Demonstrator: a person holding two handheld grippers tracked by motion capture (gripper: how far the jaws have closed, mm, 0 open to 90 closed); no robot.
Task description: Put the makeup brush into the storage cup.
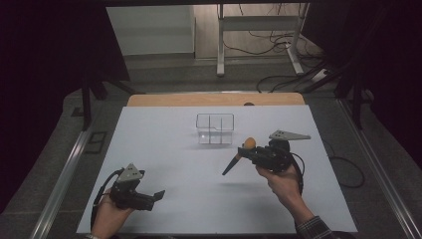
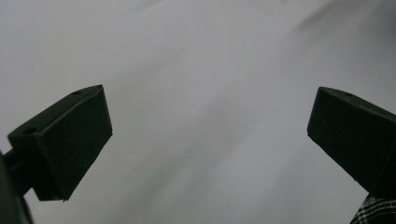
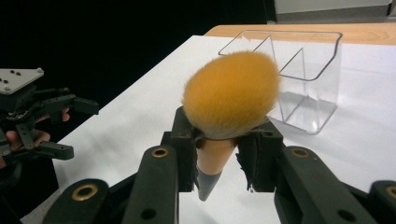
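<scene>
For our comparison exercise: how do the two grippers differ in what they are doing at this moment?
The right gripper is shut on the orange-bristled brush; the left gripper is open with nothing between its jaws. The right gripper is near the clear organiser; the left gripper is near the table's front edge. Both are hand-held.

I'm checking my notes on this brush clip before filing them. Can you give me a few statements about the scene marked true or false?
1. The right gripper is shut on the brush. True.
2. The left gripper holds a brush too. False: its jaws stand open with nothing between them.
3. The brush is already in the clear box. False: it is held in the air, on the near side of the box.
4. The brush head is orange. True.
5. The clear box has dividers inside. True.
6. The box lies tipped on its side. False: it stands upright on the white table.
</scene>
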